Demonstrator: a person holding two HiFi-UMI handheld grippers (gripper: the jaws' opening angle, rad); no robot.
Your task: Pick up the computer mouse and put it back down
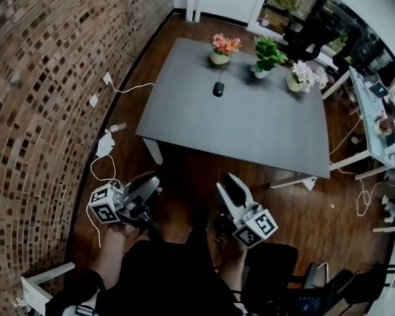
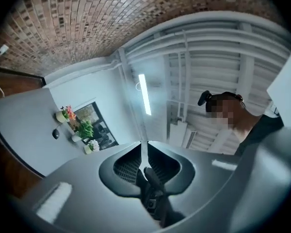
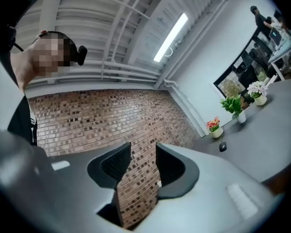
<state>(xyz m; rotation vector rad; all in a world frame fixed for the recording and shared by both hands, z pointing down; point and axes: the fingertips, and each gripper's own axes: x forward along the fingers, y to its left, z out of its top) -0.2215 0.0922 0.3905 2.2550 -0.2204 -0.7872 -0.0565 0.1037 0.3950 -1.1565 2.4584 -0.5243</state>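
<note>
Head view — both grippers well short of the table, nothing begun.
Left gripper has its jaws pressed together on nothing; the computer mouse lies on the grey table near the far edge, in front of a flower pot; right gripper has its jaws parted and empty — reach, lift and set-down all seem left to do.

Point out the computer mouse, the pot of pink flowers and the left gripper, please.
computer mouse (image 1: 218, 89), head view, middle of its body.
pot of pink flowers (image 1: 219, 58), head view, the pot's wall.
left gripper (image 1: 154, 182), head view, between its closed fingertips.
</note>
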